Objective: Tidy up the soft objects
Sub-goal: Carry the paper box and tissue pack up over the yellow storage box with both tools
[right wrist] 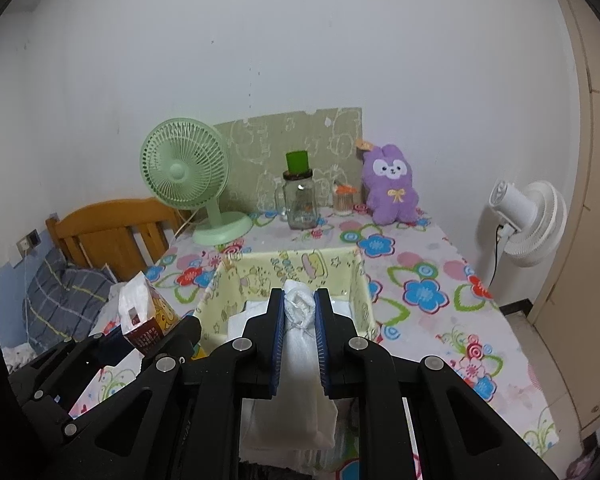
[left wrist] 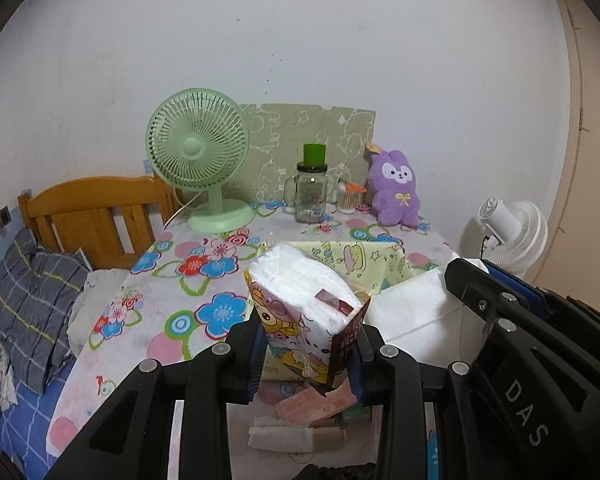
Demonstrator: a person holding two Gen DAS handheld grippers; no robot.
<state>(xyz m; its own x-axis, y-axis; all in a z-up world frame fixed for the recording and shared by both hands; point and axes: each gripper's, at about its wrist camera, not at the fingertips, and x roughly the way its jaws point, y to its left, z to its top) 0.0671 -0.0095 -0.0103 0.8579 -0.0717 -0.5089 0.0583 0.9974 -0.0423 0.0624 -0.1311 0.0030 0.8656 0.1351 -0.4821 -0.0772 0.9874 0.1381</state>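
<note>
Both wrist cams are looking forward and slightly down along their own tongs, close over the flowered table [left wrist: 204,280]. Left gripper [left wrist: 306,356] view is sitting left of the right gripper [right wrist: 299,332] view. Both are sharing the yellow fabric bin [right wrist: 260,276], green fan [left wrist: 198,148], and purple plush [right wrist: 388,188] beyond the fingertips.

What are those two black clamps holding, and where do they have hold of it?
The left hand-held gripper pinches a cartoon-printed tissue pack by its lower sides. The right hand-held gripper squeezes a white cloth bundle near its top.
</note>
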